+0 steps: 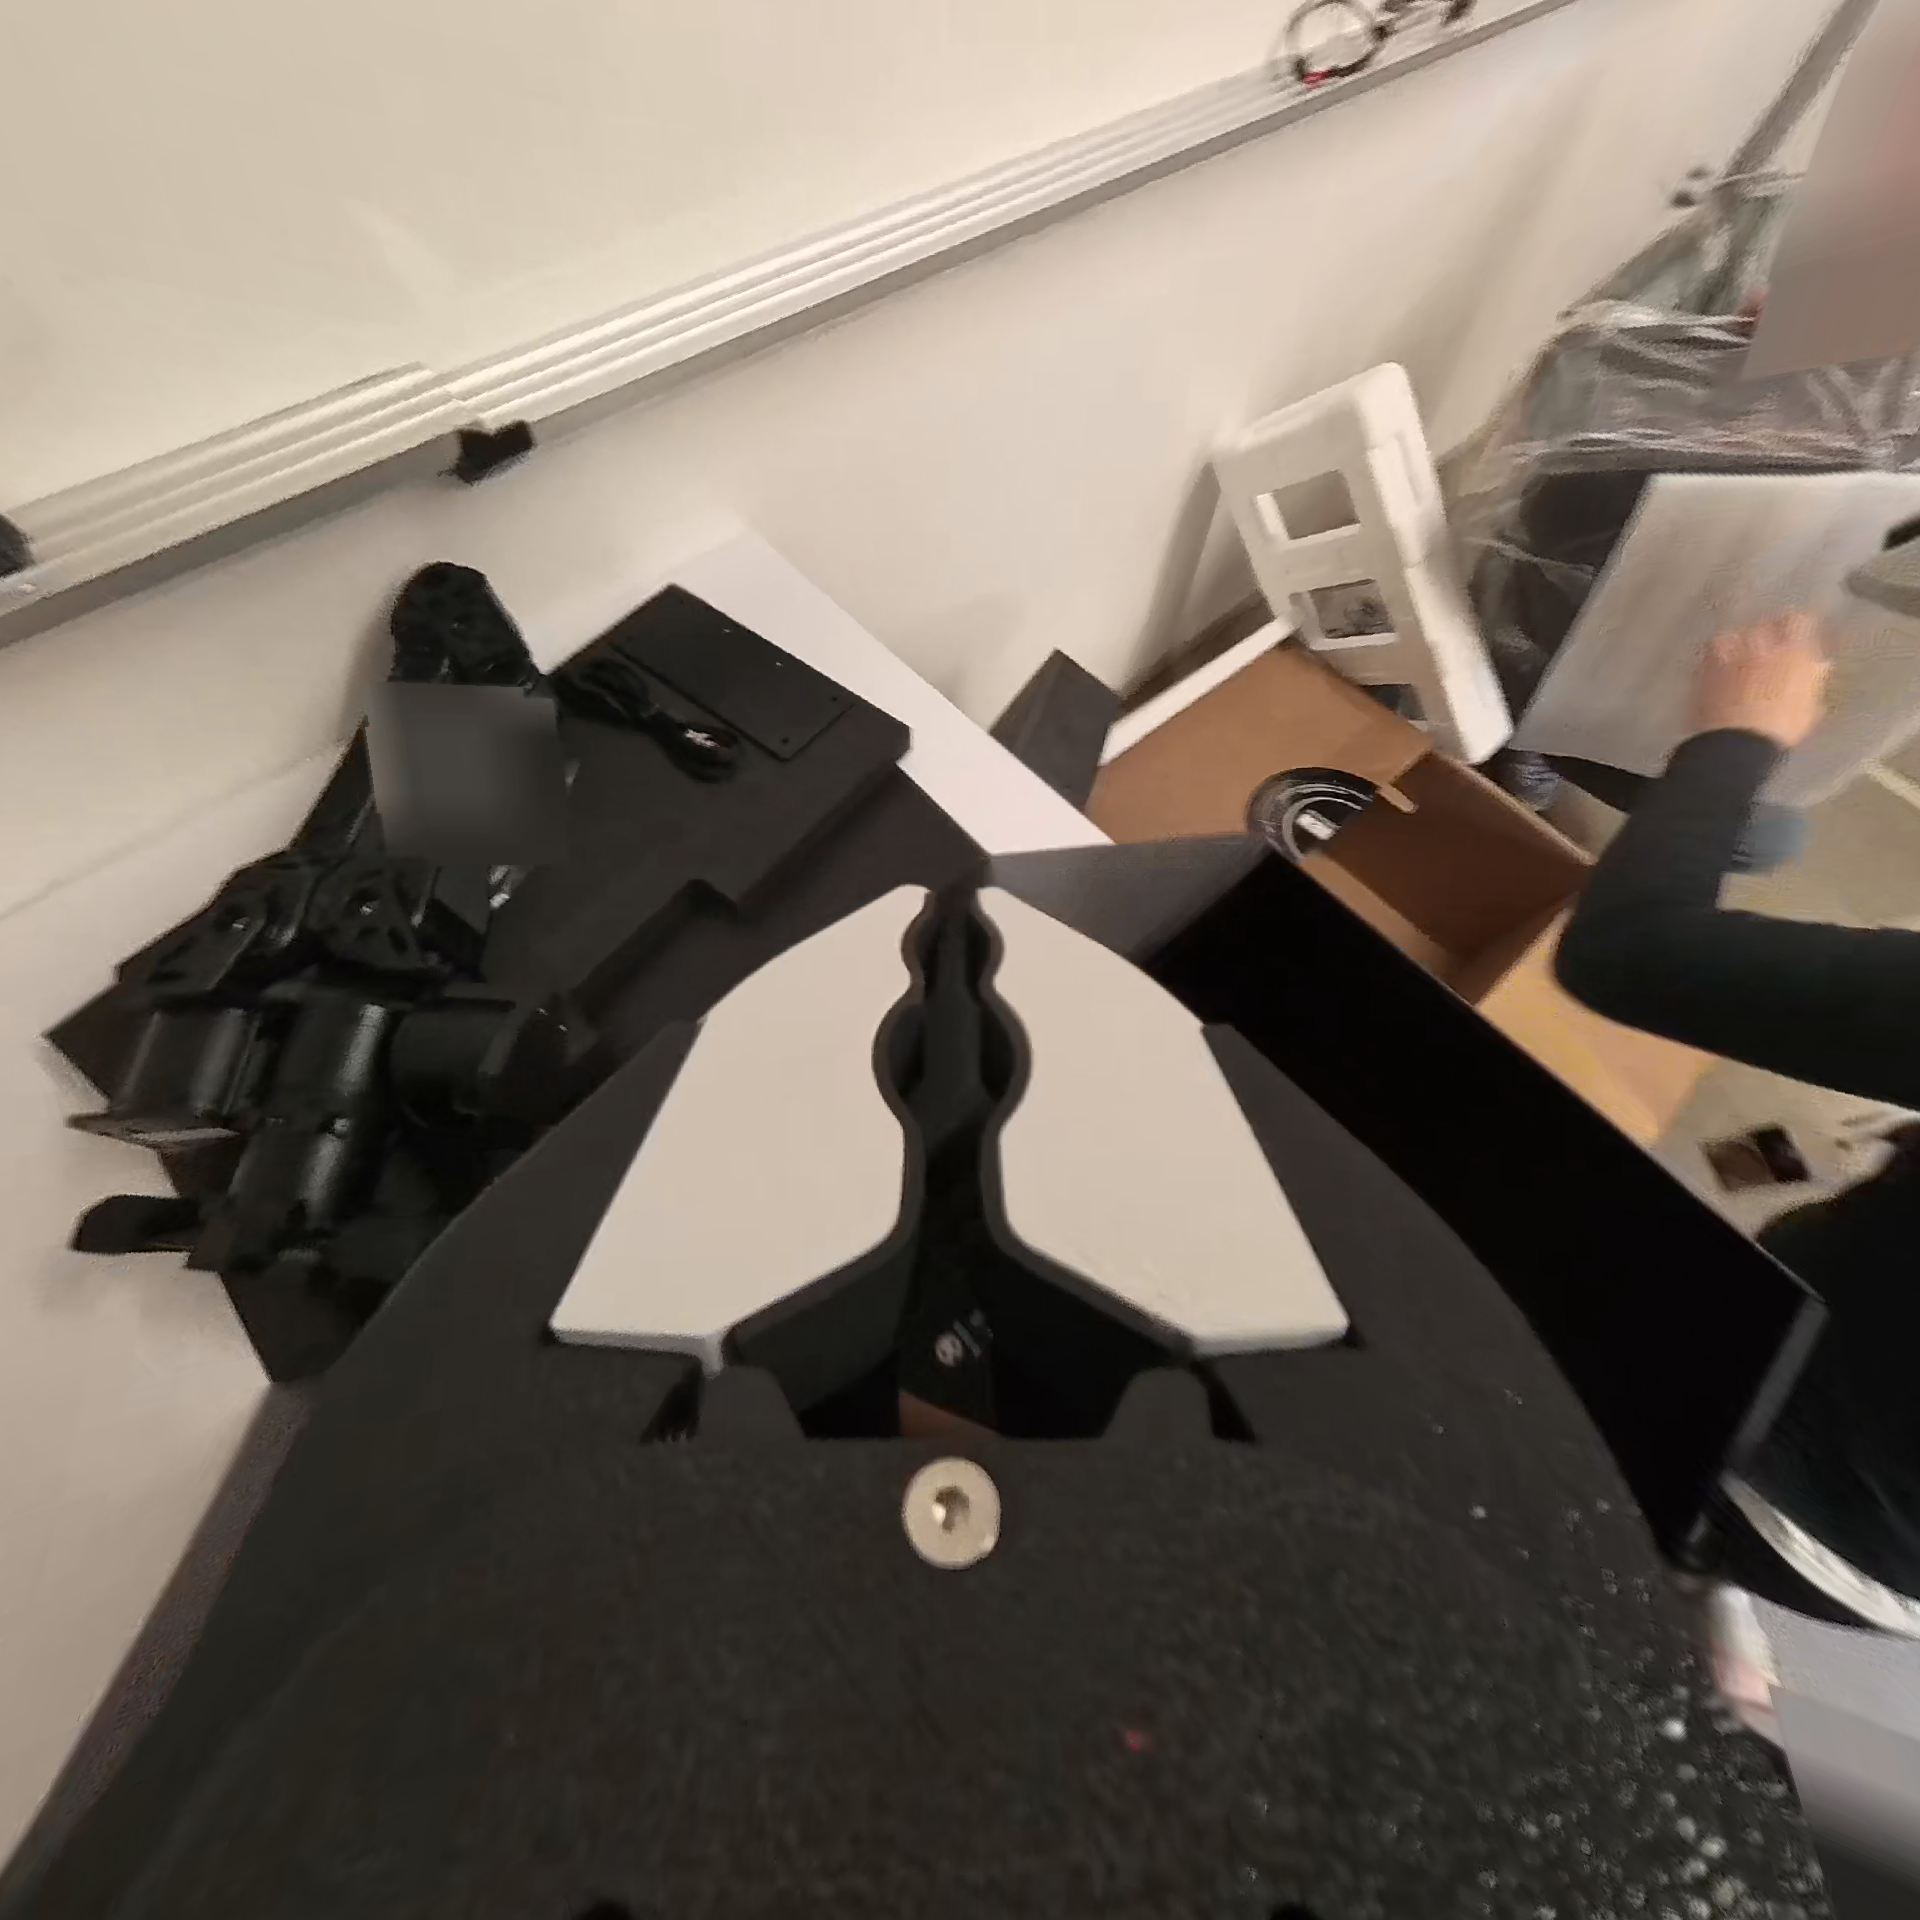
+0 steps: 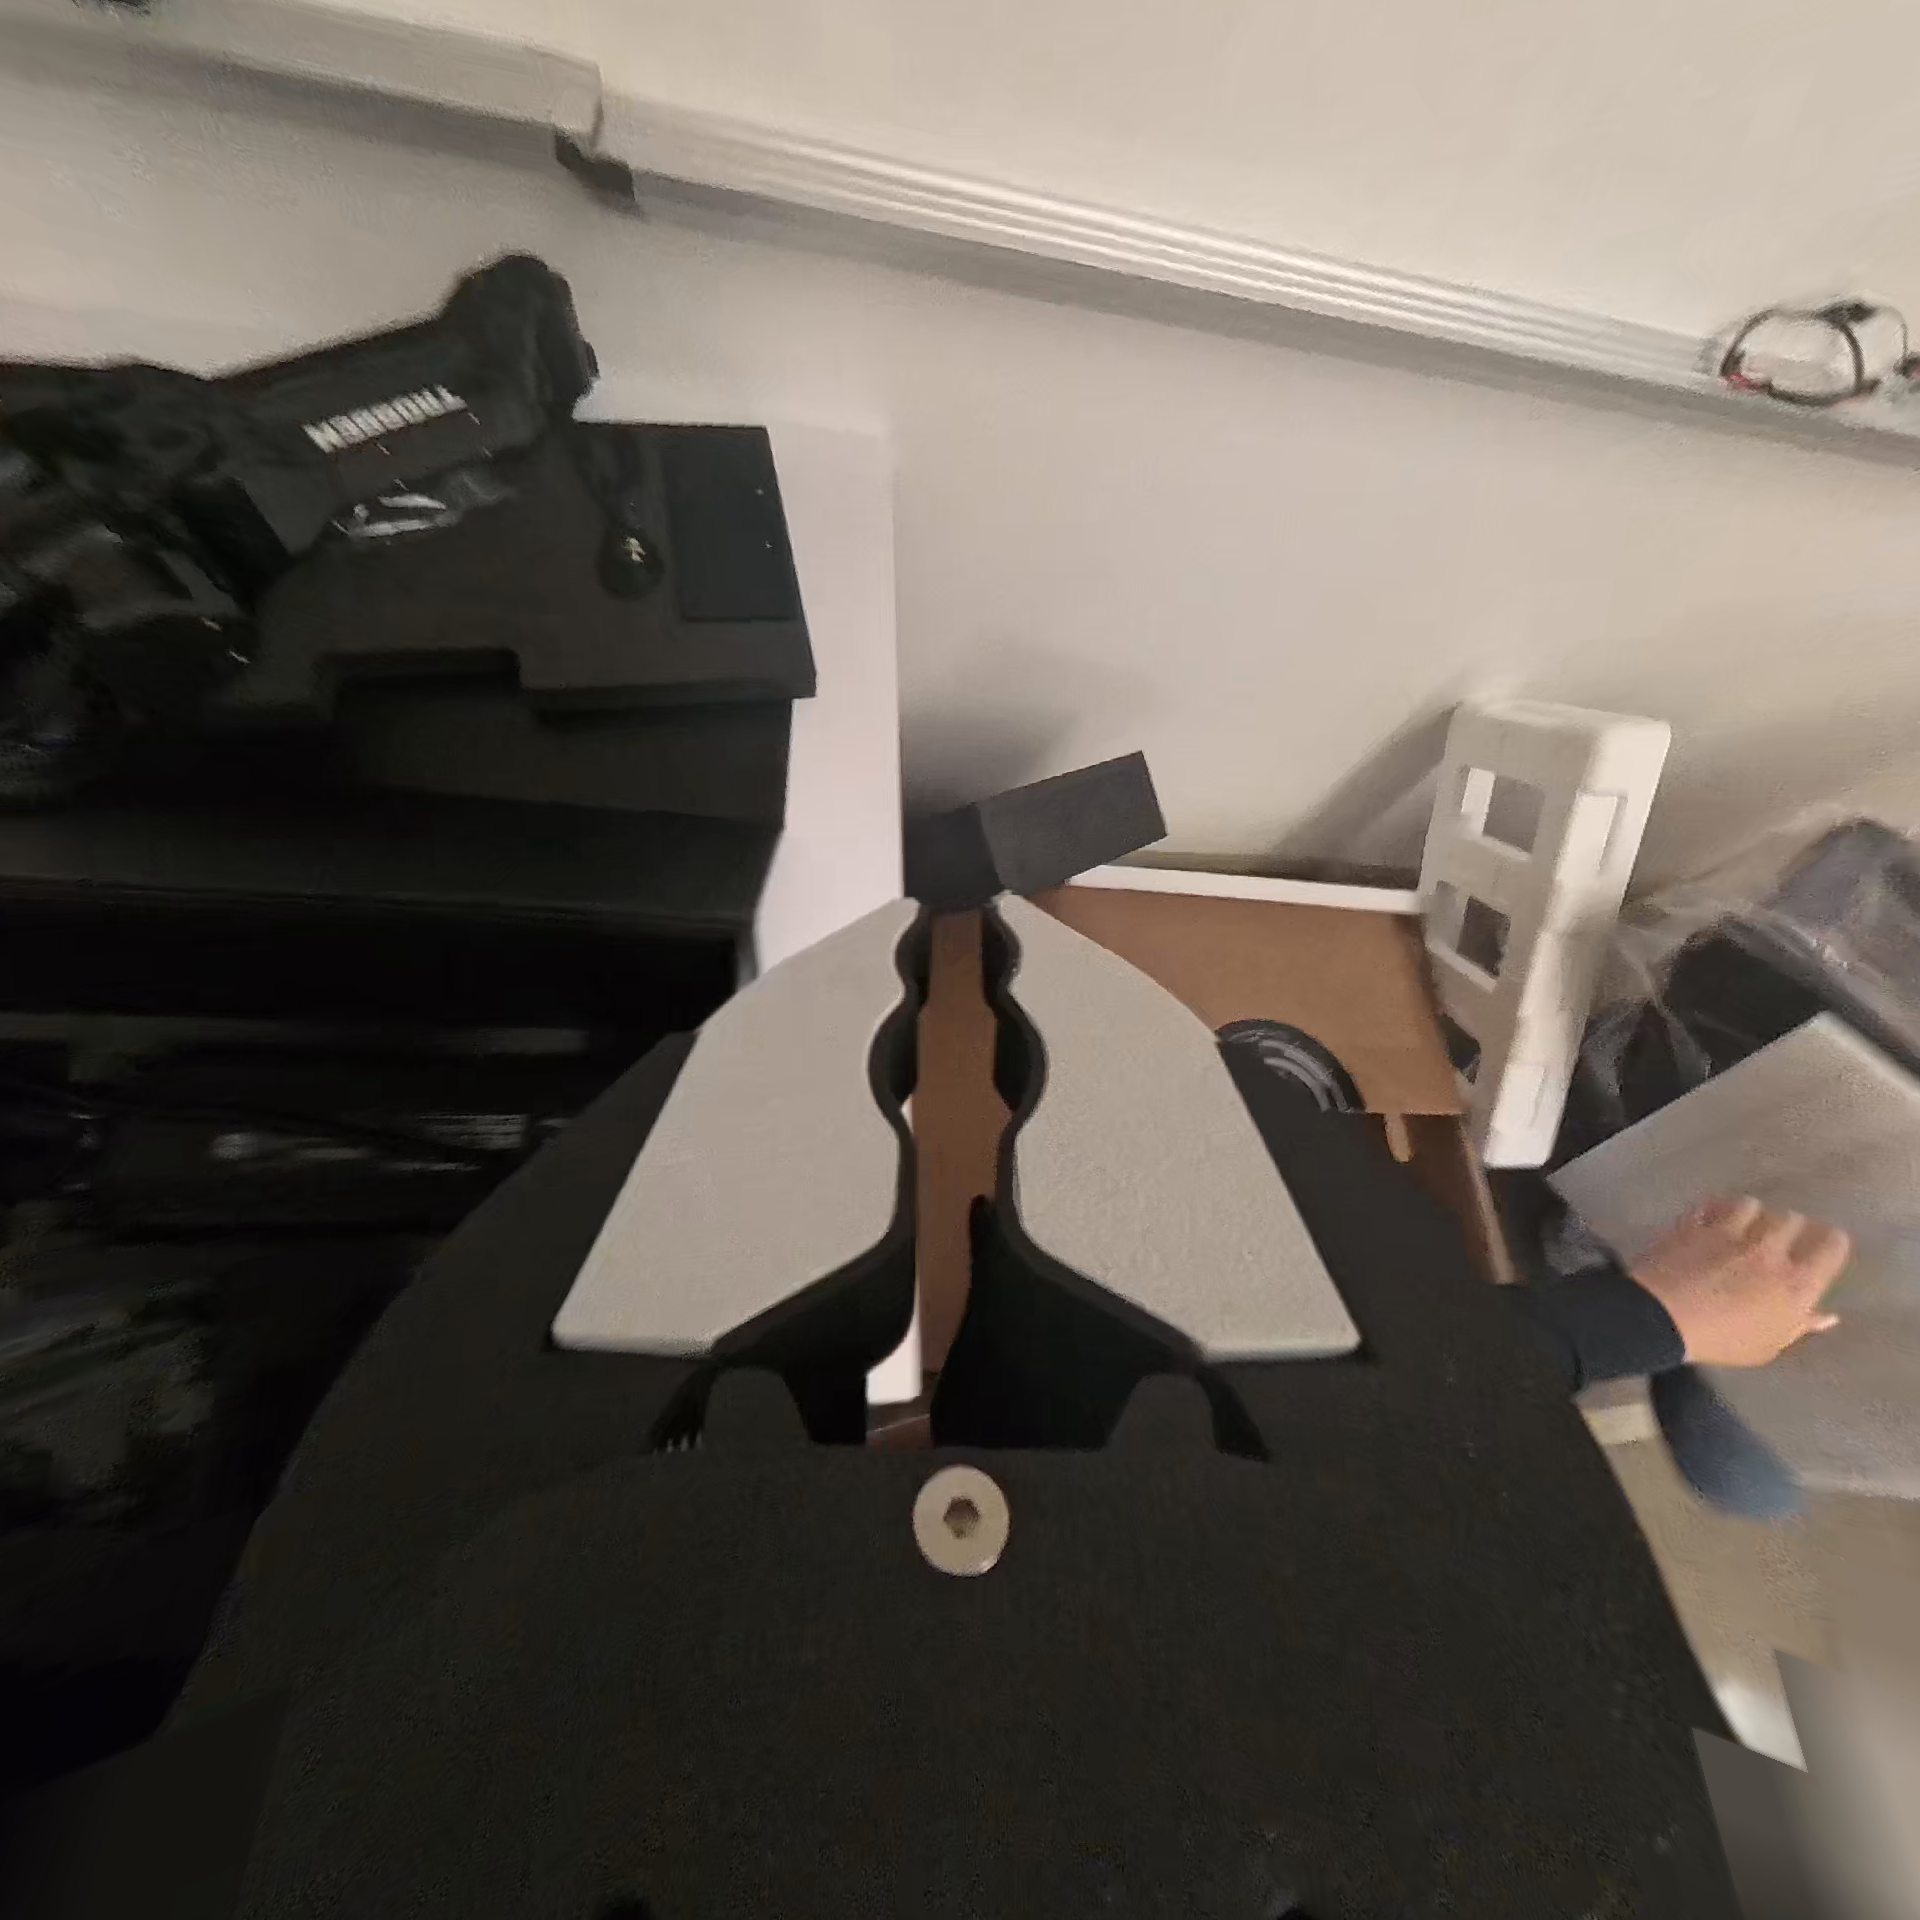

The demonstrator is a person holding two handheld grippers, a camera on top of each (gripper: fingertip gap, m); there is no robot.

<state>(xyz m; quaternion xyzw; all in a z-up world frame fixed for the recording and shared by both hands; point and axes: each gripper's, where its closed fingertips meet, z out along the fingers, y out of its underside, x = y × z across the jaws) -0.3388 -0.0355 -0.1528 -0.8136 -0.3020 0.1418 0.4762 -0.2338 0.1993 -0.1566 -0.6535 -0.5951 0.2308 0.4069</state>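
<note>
In the right wrist view my right gripper (image 2: 958, 902) is shut on the lower corner of a small dark grey foam block (image 2: 1070, 826). It holds the block in the air in front of a white wall and above a brown cardboard box (image 2: 1226, 977). In the left wrist view my left gripper (image 1: 961, 899) has its fingers almost together, with only a thin dark slit between them. The corner of a long black glossy box (image 1: 1455, 1143) lies just past its tips. I cannot tell whether they touch. The right gripper is hidden in this view.
Black foam trays (image 1: 727, 769) and a pile of black straps and parts (image 1: 291, 1018) lie on the left. The cardboard box (image 1: 1351, 790), a white polystyrene block (image 1: 1351, 561) and plastic-wrapped items stand on the right. A person's hand (image 1: 1766, 675) holds a white foam sheet (image 1: 1704, 603). The gap from one gripper's tips to the other's is roughly 25 cm.
</note>
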